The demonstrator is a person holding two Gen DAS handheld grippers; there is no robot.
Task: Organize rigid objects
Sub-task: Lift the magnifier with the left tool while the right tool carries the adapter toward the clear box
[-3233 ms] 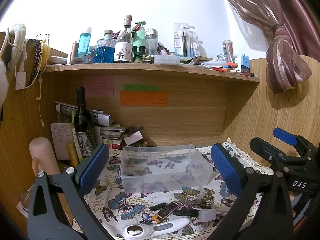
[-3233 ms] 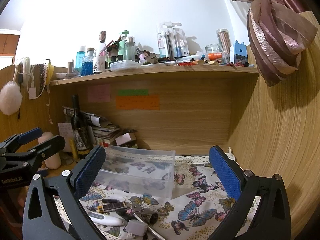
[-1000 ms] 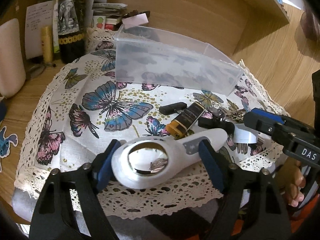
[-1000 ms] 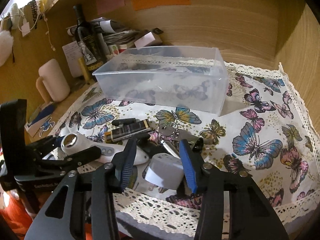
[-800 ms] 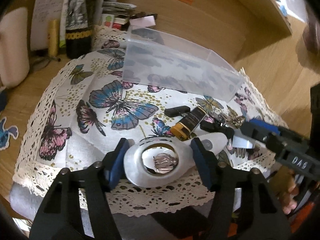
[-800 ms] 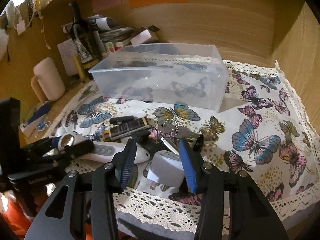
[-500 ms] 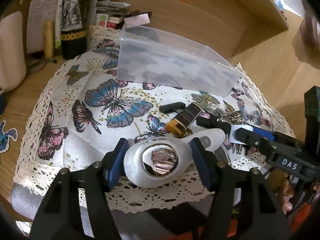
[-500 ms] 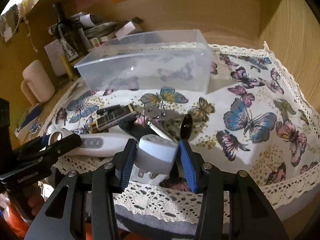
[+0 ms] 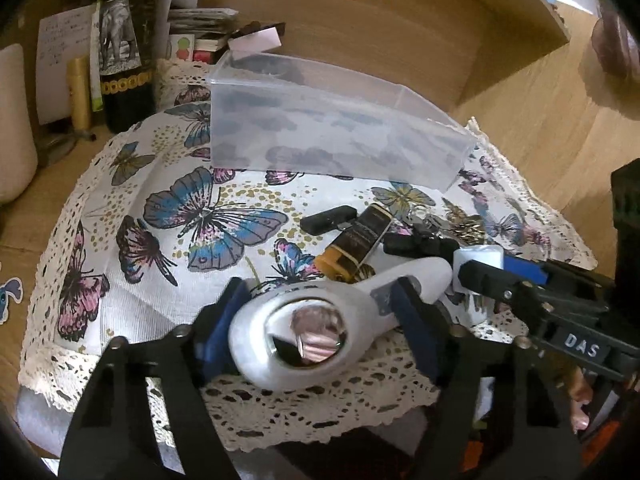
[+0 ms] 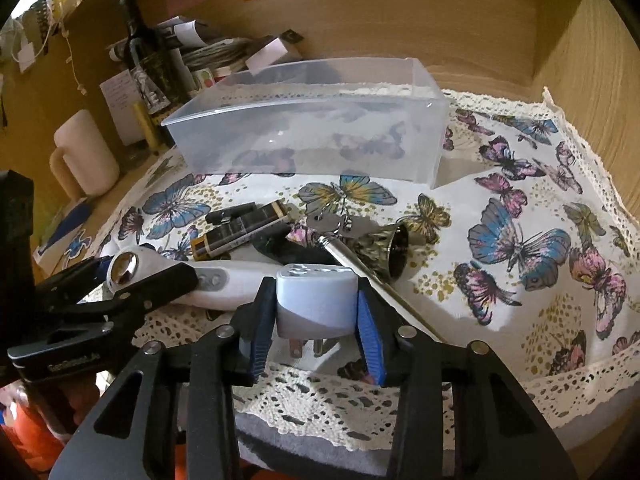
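Observation:
My left gripper is shut on the round lens head of a white handheld magnifier, low over the near lace edge of the butterfly cloth. In the right wrist view my right gripper has its jaws closing on a white plug adapter, both pads pressing its sides and its prongs hanging below. A clear plastic box stands empty behind. Between box and grippers lie a black-and-gold lighter, a black stick, keys and a small metal bell.
A dark wine bottle, papers and small boxes crowd the back left corner. A pale mug stands left of the cloth. Wooden panels close off the back and right. The right half of the cloth holds nothing.
Both grippers dropped from facing the shelf to the near cloth edge. The left jaws closed on the magnifier head. The right jaws closed on the adapter, which now stands upright between them.

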